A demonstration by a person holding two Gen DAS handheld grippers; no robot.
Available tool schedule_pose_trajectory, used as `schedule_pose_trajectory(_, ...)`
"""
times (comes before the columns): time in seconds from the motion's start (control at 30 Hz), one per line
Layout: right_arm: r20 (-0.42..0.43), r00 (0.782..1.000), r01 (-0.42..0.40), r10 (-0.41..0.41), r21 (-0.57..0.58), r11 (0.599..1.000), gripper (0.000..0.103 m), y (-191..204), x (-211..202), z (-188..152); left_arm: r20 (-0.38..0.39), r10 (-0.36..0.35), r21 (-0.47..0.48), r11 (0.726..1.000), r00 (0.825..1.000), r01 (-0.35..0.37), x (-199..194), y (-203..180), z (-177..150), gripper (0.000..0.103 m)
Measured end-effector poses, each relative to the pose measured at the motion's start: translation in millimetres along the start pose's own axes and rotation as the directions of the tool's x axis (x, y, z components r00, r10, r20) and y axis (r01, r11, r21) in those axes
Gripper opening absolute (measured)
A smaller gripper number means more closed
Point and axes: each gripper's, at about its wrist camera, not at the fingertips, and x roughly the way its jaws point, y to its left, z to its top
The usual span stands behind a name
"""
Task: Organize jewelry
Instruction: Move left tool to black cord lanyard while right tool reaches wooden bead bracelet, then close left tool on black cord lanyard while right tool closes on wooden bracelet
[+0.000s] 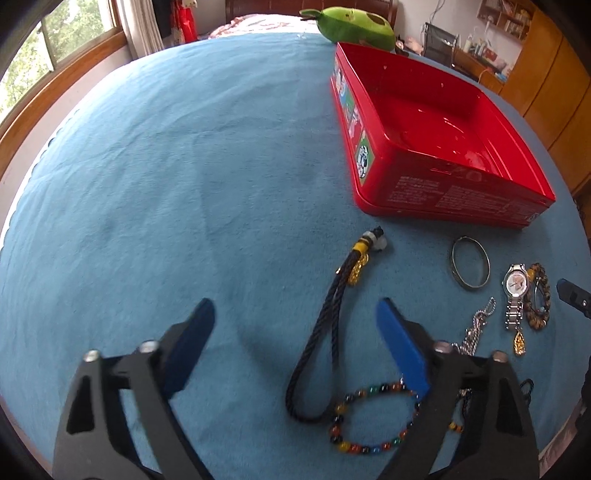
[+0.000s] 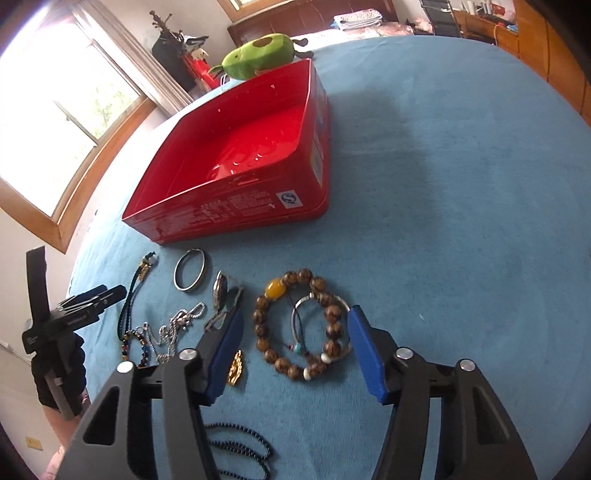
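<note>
An open red tin box (image 1: pixel 436 122) sits on the blue cloth; it is empty in both views (image 2: pixel 255 144). My left gripper (image 1: pixel 295 314) is open above a black cord bracelet (image 1: pixel 325 325) and a coloured bead bracelet (image 1: pixel 373 421). A metal bangle (image 1: pixel 471 266), a watch (image 1: pixel 515 291) and a silver chain (image 1: pixel 476 328) lie to its right. My right gripper (image 2: pixel 295 321) is open around a brown wooden bead bracelet (image 2: pixel 295 325) with a thin silver bangle (image 2: pixel 343 306) on it. A gold pendant (image 2: pixel 235 369) lies by its left finger.
A green avocado plush (image 1: pixel 354 24) lies behind the box. The blue cloth (image 1: pixel 166 166) stretches wide to the left of the box. A dark bead necklace (image 2: pixel 240 446) lies under the right gripper. The left gripper shows in the right wrist view (image 2: pixel 92 299).
</note>
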Motion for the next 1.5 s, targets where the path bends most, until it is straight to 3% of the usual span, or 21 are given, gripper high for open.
schedule_pose_trajectory(0.2,-0.046,0.999,0.021,-0.024,-0.055,0.998,0.053,2.6,18.7,16.1,-0.029,-0.023,0.013,1.0,0.999,0.024,16.5,-7.3,10.4,0.08)
schedule_pose_trajectory(0.4,-0.077,0.995,0.047,-0.058,-0.132,0.99,0.048,5.2,37.2,28.3,-0.028,0.001,0.037,0.999,1.0,0.0,29.8,-18.4,21.8,0.08)
schedule_pose_trajectory(0.63,-0.076,0.997,-0.01,-0.004,-0.182,0.983,0.036,8.0,42.3,25.9,-0.025,0.0,0.069,0.998,1.0,0.002,40.4,-39.1,30.3,0.077)
schedule_pose_trajectory(0.7,-0.075,0.997,-0.031,0.017,-0.19,0.981,0.018,6.8,41.2,24.6,-0.023,0.001,0.077,0.997,1.0,0.001,42.2,-44.0,33.1,0.069)
schedule_pose_trajectory(0.77,-0.081,0.996,-0.041,0.027,-0.185,0.982,0.011,2.5,42.4,22.9,-0.021,-0.006,0.082,0.997,1.0,0.007,43.1,-47.6,35.0,0.063)
schedule_pose_trajectory(0.93,-0.069,0.994,-0.1,0.088,-0.179,0.979,0.011,-0.4,34.5,19.5,-0.016,-0.026,0.104,0.994,1.0,0.027,39.6,-53.3,31.8,0.036)
schedule_pose_trajectory(1.0,-0.054,0.992,-0.124,0.116,-0.18,0.976,0.011,-0.3,25.8,19.6,-0.017,-0.033,0.1,0.994,0.999,0.035,41.0,-55.2,34.4,0.02)
schedule_pose_trajectory(1.07,-0.035,0.989,-0.145,0.141,-0.181,0.973,0.011,1.1,16.4,19.5,-0.012,-0.031,0.091,0.995,0.999,0.032,43.2,-57.5,31.9,0.011)
schedule_pose_trajectory(1.2,0.001,0.978,-0.206,0.21,-0.18,0.962,0.011,5.3,0.6,19.2,-0.016,-0.09,0.042,0.995,0.996,0.091,44.0,-42.5,33.6,0.002)
schedule_pose_trajectory(1.5,0.068,0.954,-0.276,0.293,-0.183,0.943,0.011,10.2,-24.5,20.7,0.053,-0.154,0.019,0.988,0.987,0.153,17.1,-37.3,32.9,0.002)
